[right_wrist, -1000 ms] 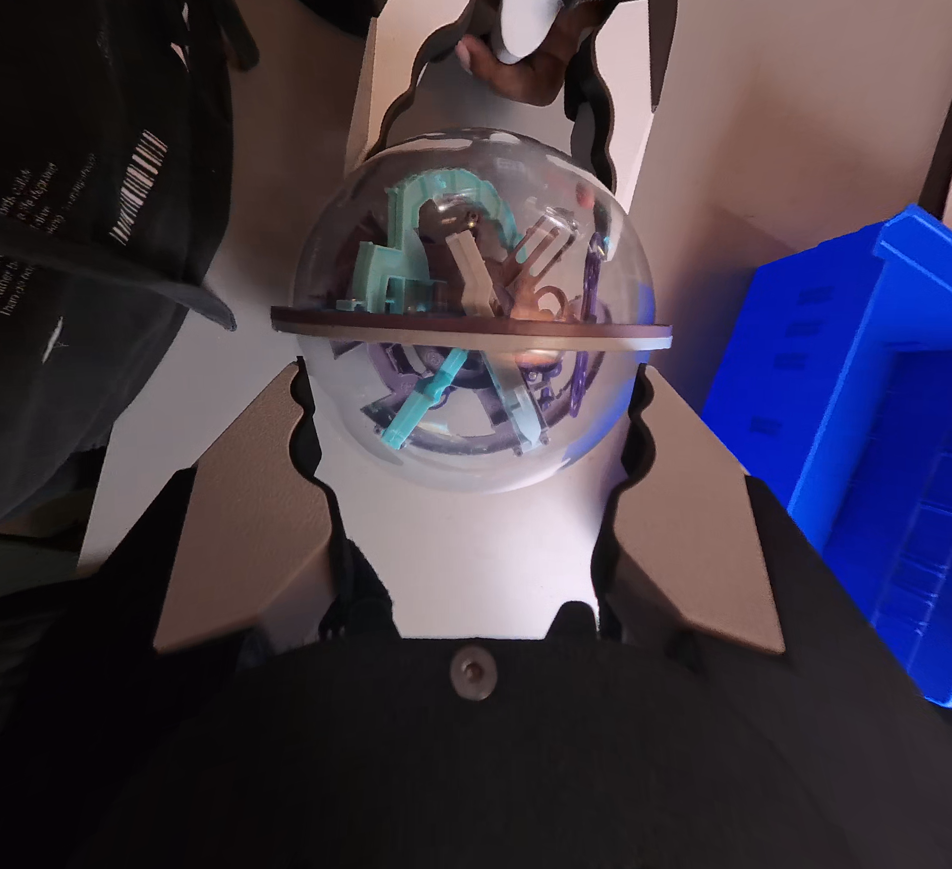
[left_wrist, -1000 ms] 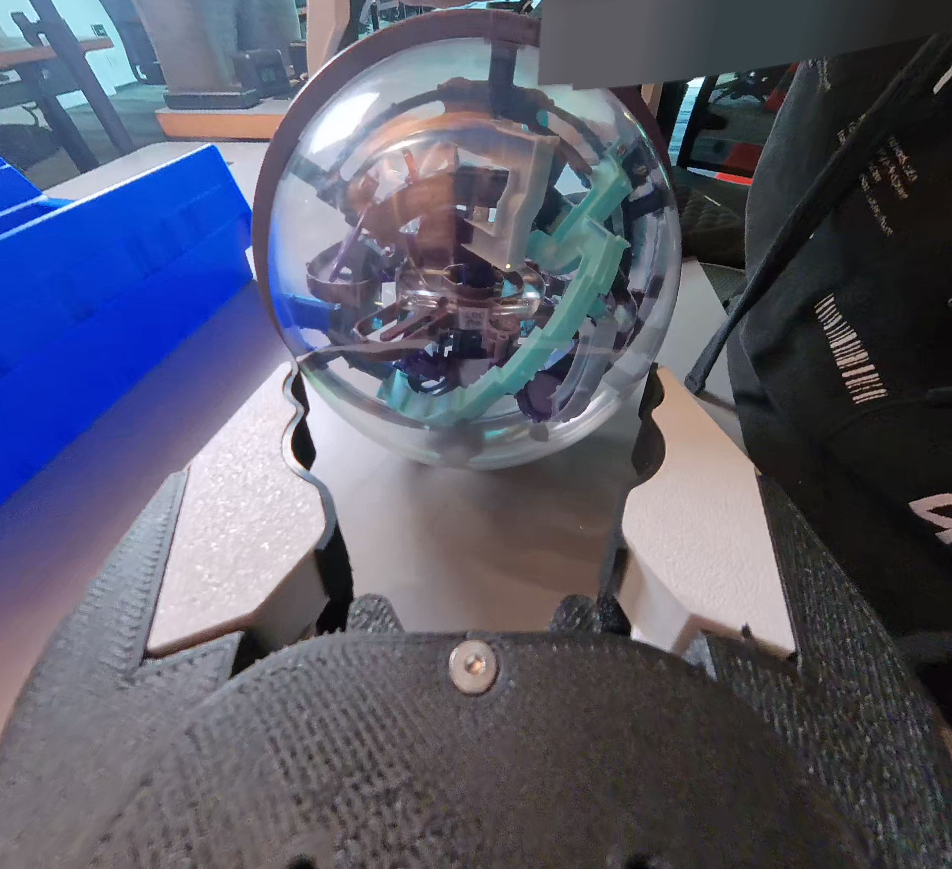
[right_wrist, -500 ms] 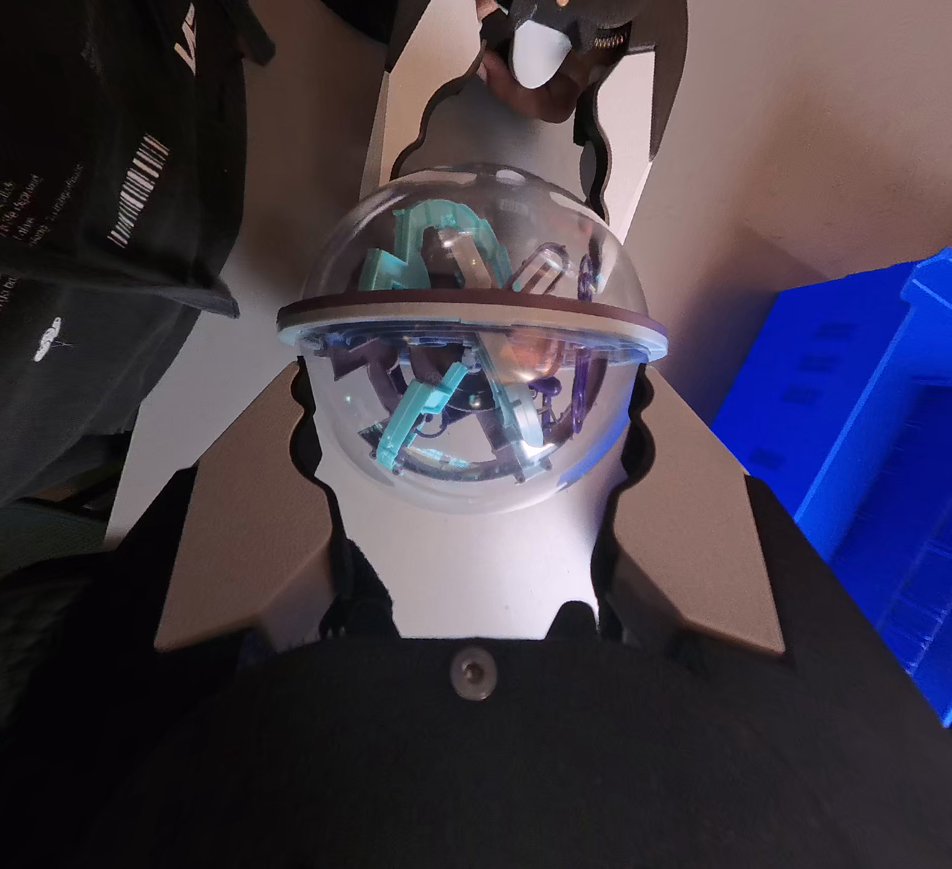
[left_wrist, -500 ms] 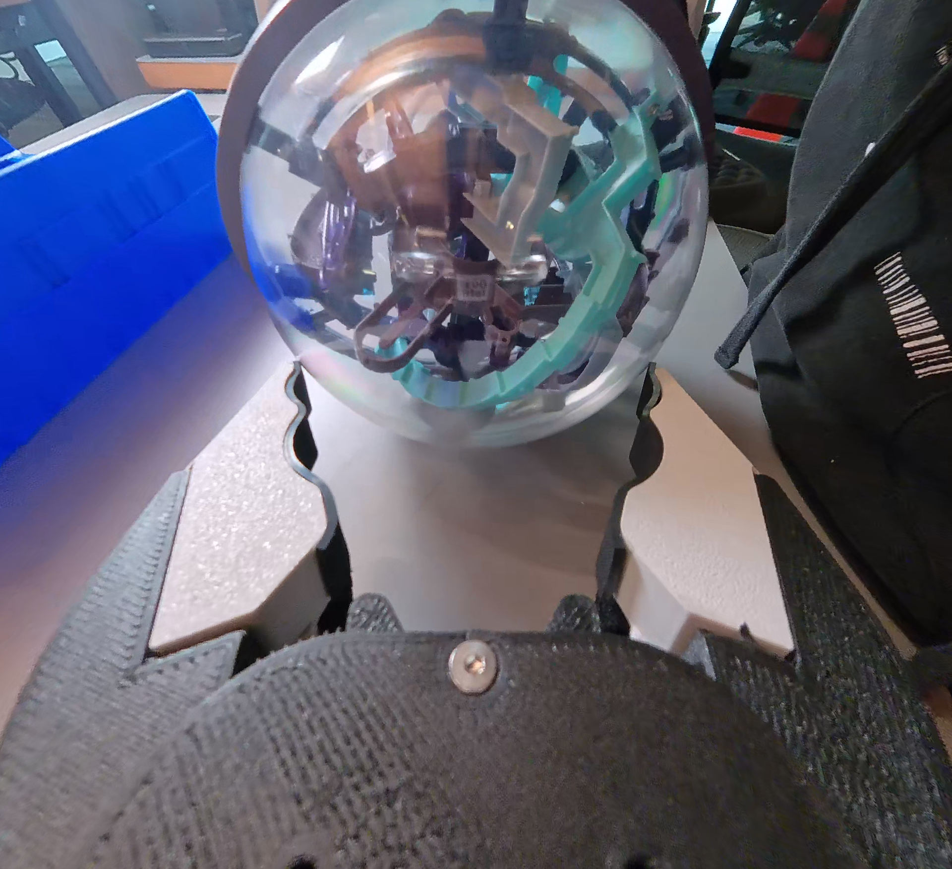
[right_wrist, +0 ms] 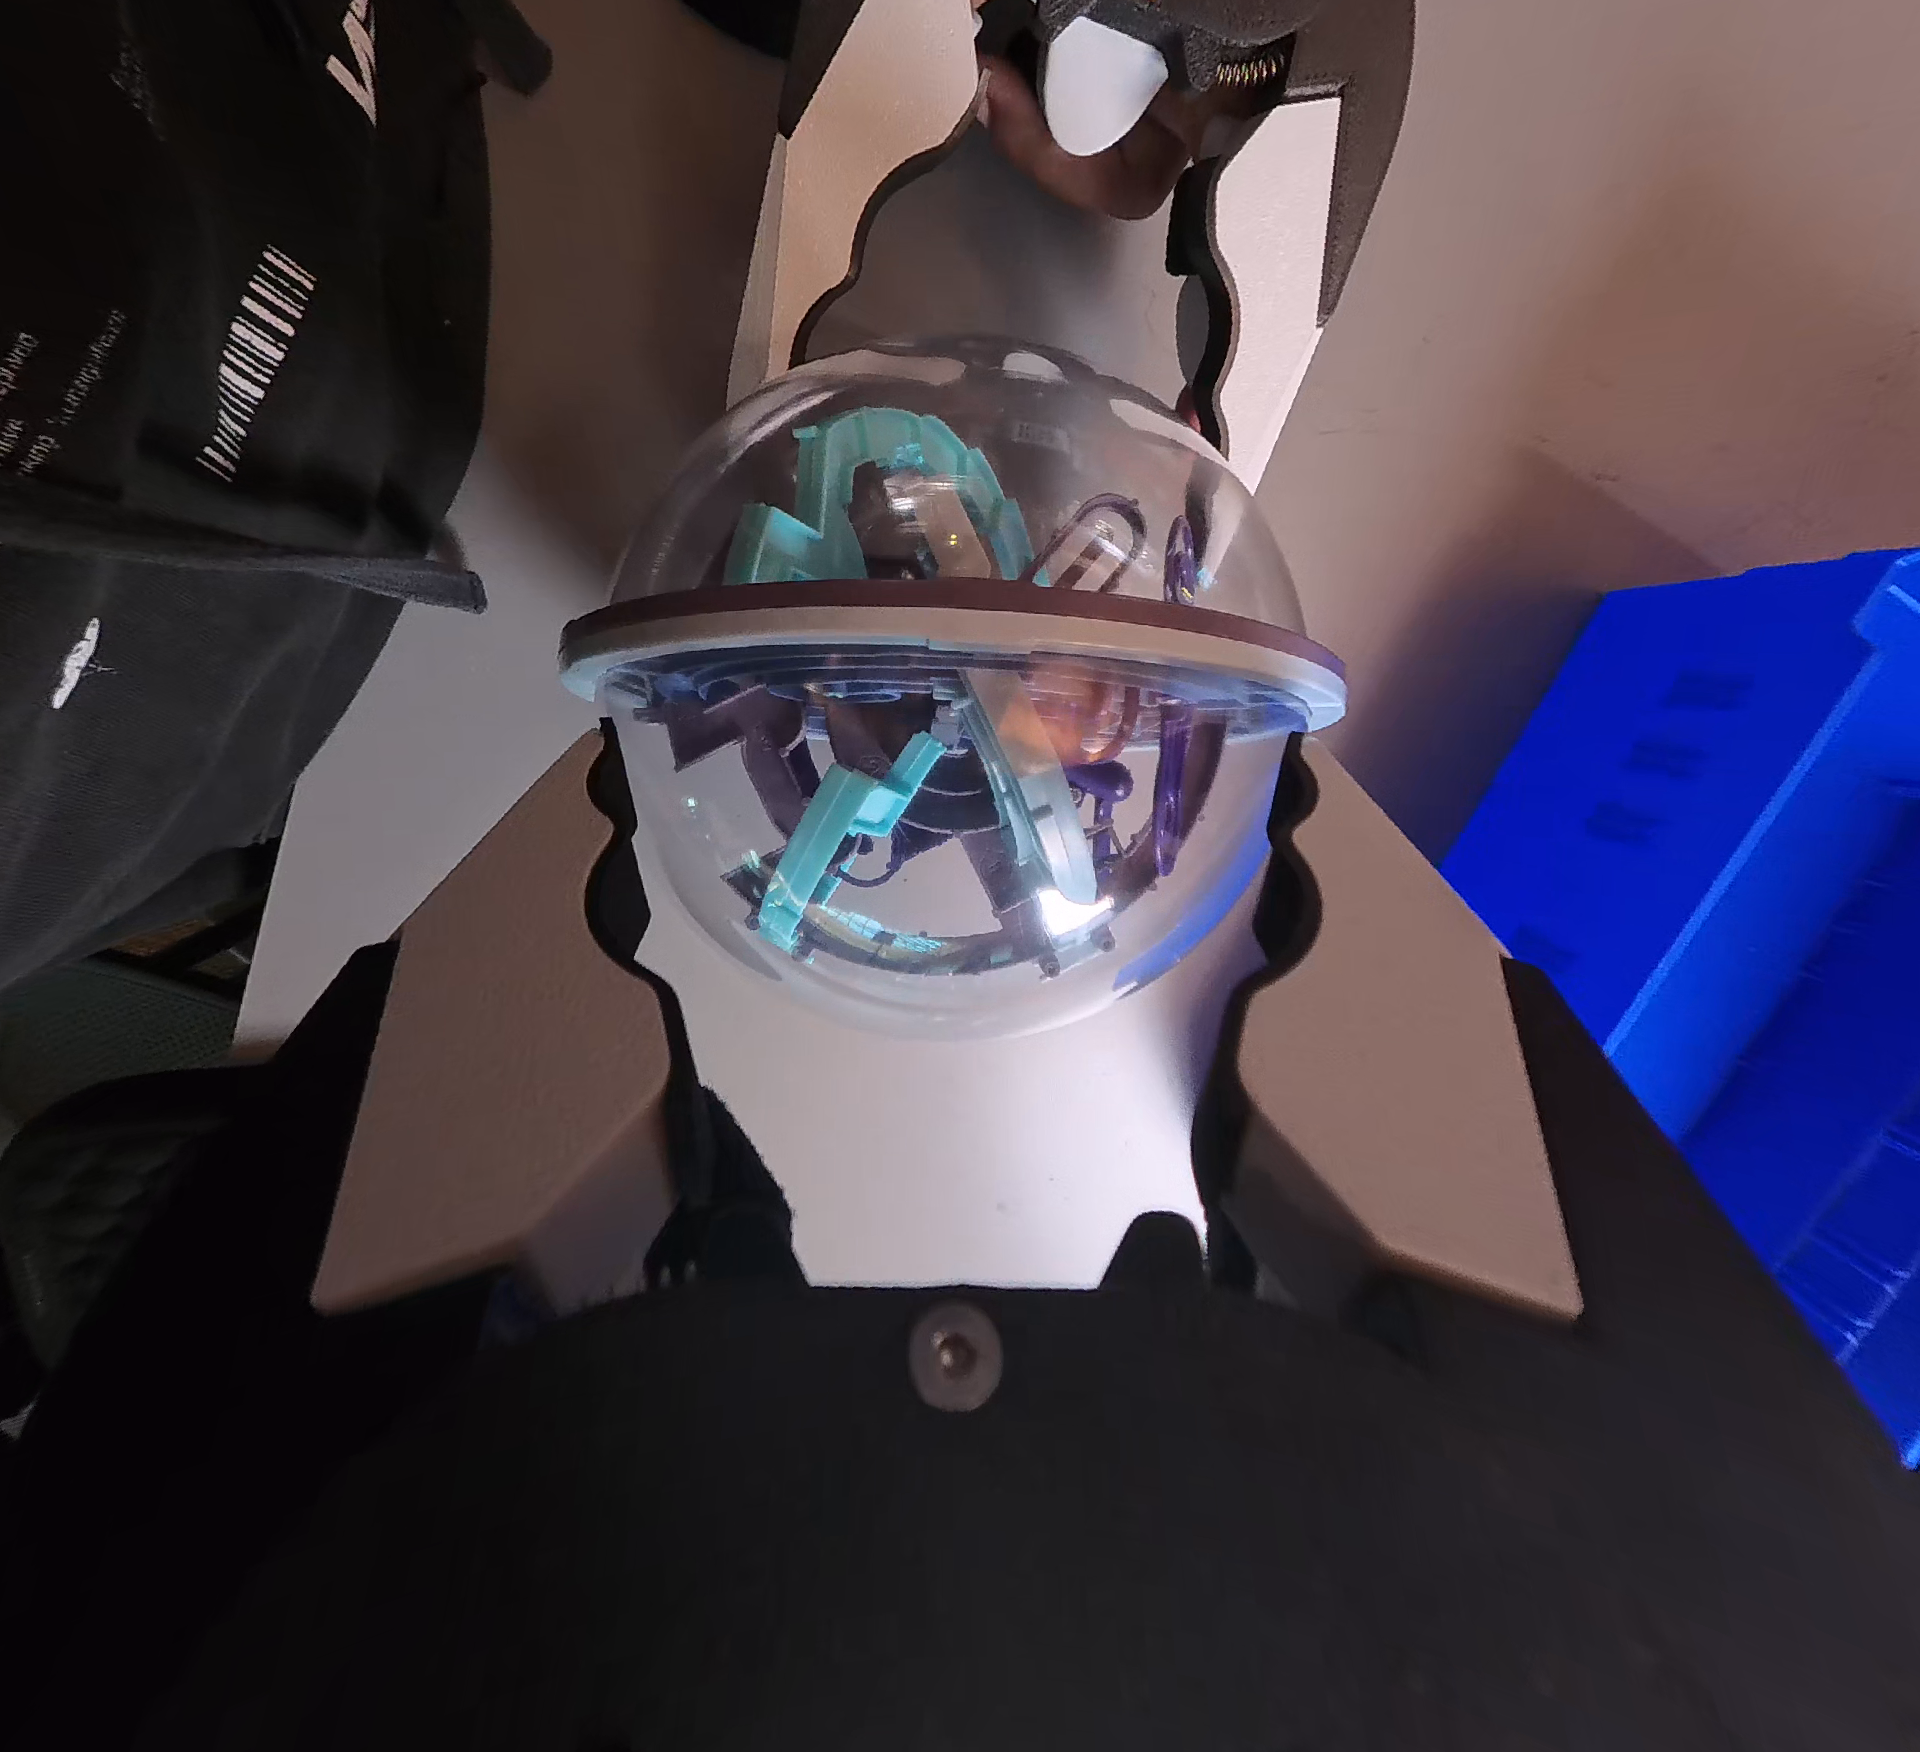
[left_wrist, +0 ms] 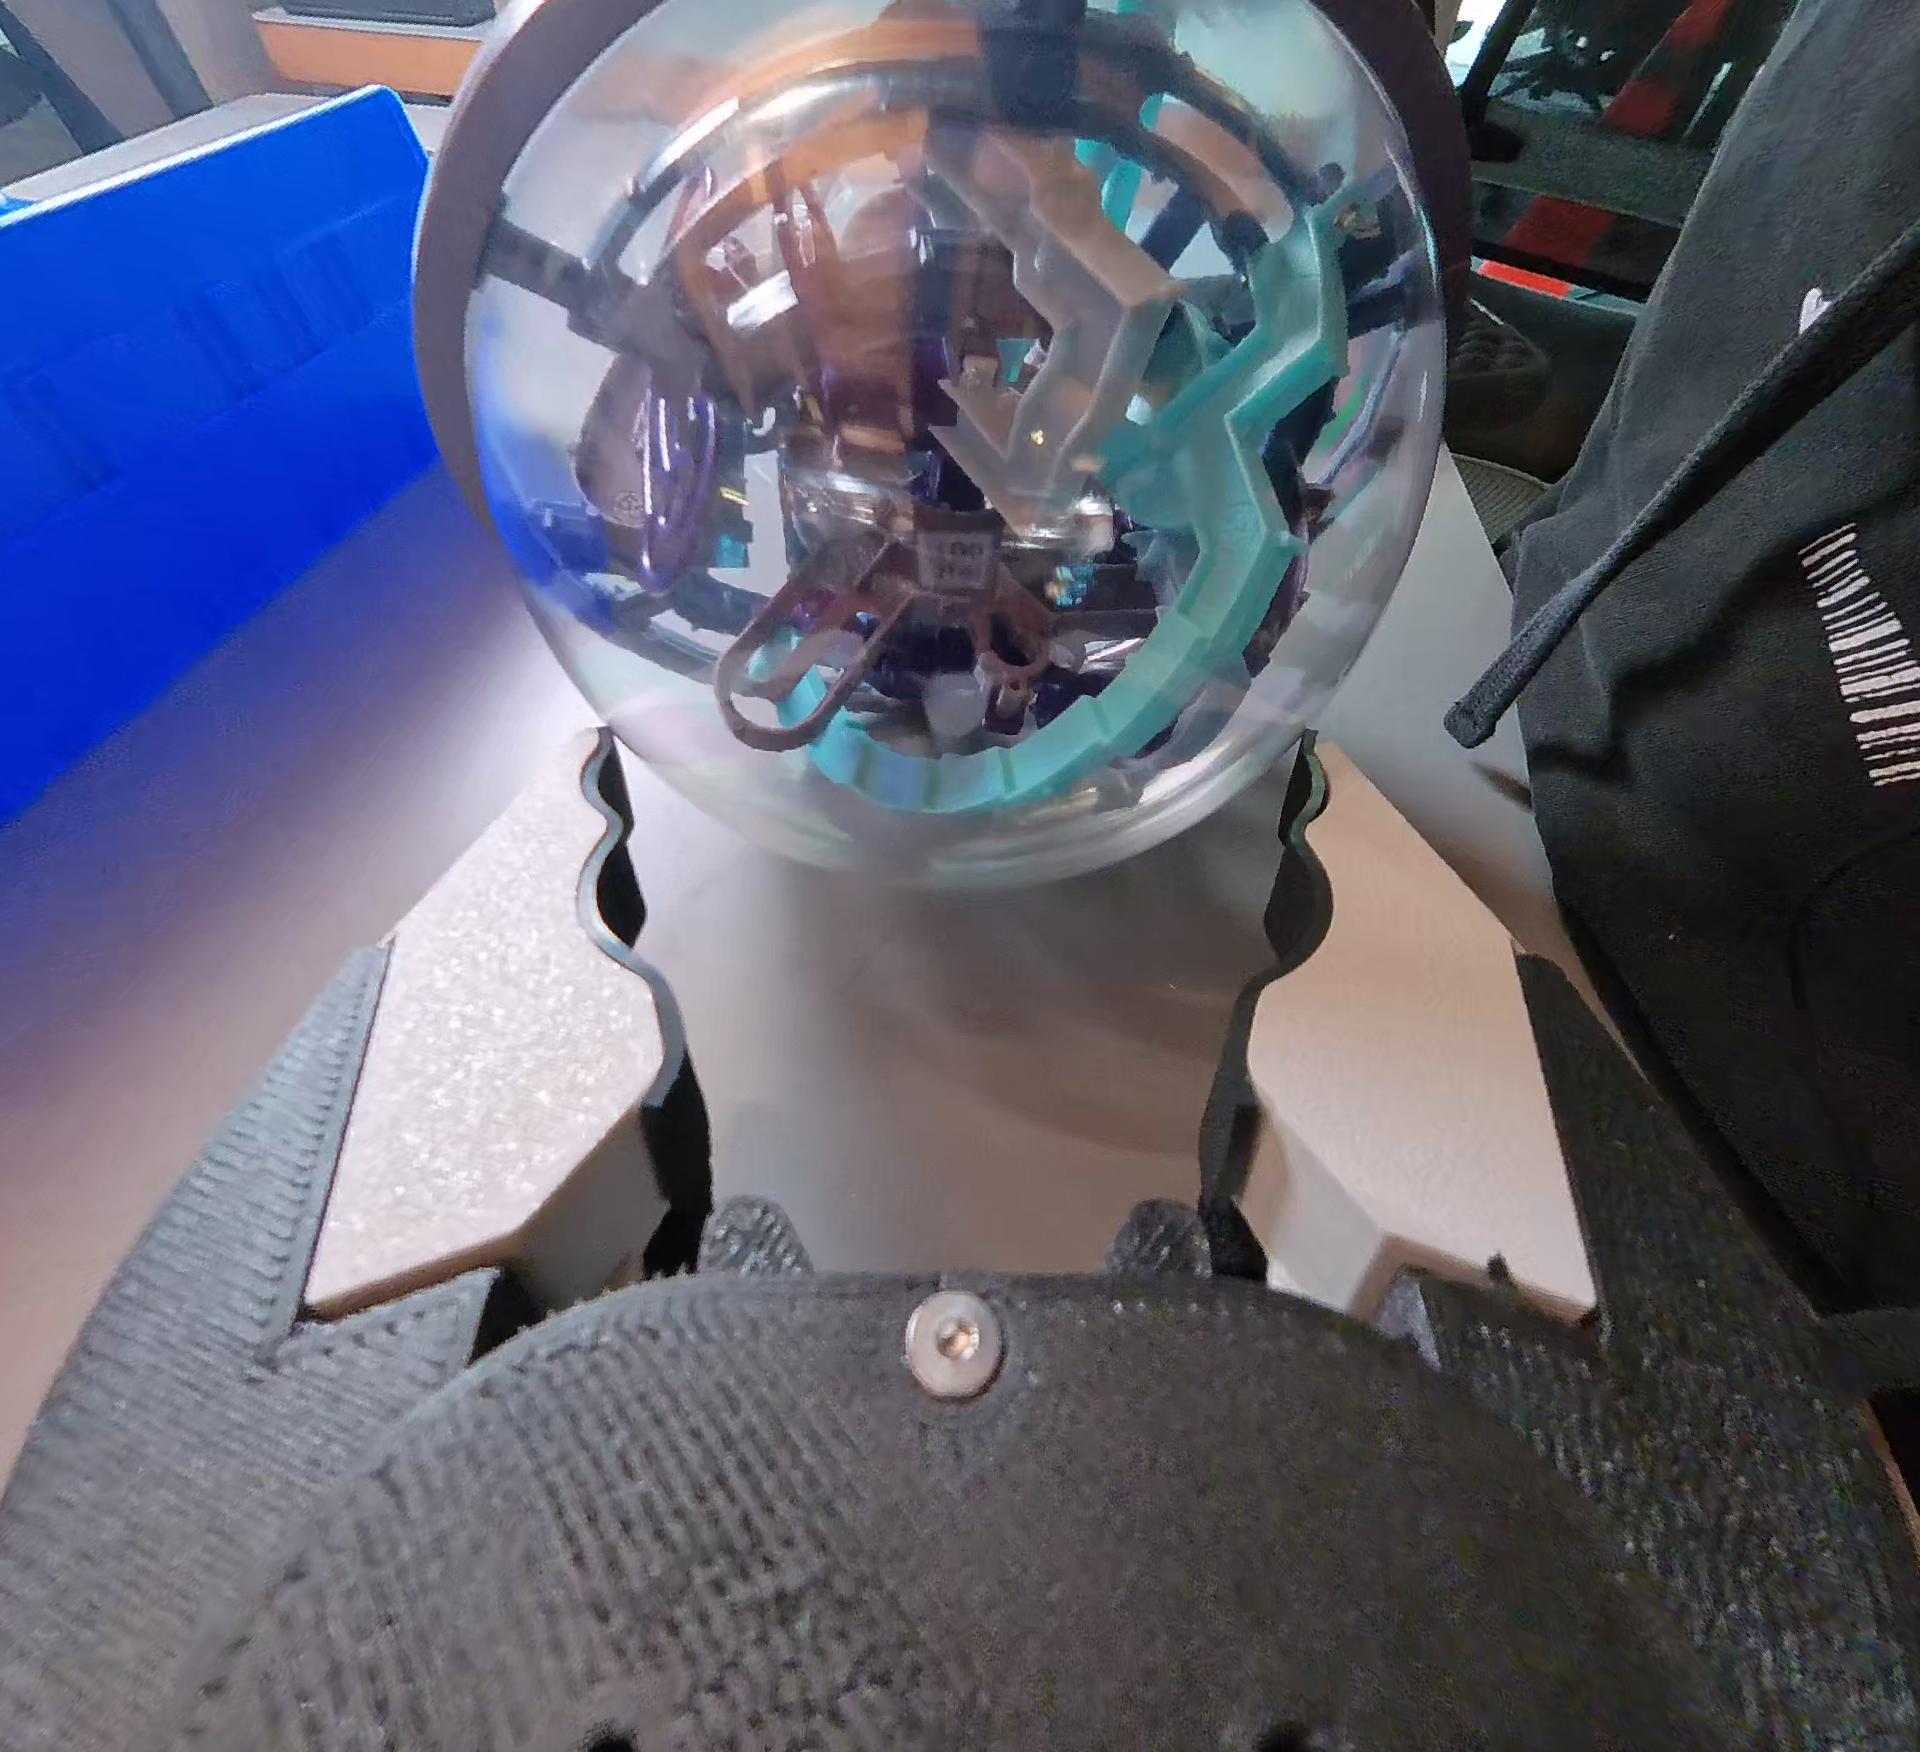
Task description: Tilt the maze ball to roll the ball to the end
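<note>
Left wrist view: left gripper spread wide, both fingers pressed to the lower sides of the maze ball, gripping it. Ball is a clear sphere, dark rim facing the camera, teal, purple and brown tracks inside, held up off the table. Blue bin left, black garment right.

Right wrist view: right gripper also wide, fingers clamped on the ball just under its rim, which lies level. Left gripper grips the ball's far side from above. Table beneath, bin right, garment left. Small inner ball: cannot tell where.
</note>
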`<action>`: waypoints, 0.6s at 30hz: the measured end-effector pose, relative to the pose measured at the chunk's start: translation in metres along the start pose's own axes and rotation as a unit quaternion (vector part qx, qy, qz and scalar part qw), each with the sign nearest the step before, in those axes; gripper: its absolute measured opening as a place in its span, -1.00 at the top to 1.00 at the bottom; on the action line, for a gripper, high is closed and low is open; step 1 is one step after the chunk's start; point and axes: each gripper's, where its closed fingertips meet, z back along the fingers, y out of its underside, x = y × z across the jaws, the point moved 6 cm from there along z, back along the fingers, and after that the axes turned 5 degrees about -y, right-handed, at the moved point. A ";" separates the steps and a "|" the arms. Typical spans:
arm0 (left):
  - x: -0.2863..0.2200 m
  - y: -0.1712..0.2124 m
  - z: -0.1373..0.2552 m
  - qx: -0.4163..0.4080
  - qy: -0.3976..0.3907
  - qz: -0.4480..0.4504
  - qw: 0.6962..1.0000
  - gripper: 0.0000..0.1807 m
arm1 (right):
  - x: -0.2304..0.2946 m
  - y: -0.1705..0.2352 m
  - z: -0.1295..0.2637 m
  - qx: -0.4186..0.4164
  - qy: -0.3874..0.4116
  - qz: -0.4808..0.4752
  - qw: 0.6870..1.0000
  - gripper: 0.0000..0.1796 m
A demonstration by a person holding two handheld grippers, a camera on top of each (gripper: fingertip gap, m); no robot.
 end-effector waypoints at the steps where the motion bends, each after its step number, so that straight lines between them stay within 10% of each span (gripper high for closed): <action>1: 0.000 0.000 0.000 0.001 0.001 0.003 1.000 -0.37 | -0.001 0.000 0.000 -0.001 -0.003 -0.001 1.000 -0.34; 18: 0.008 0.001 0.003 -0.003 0.008 0.057 0.998 -0.31 | -0.012 0.001 0.008 -0.033 0.008 -0.029 0.999 -0.21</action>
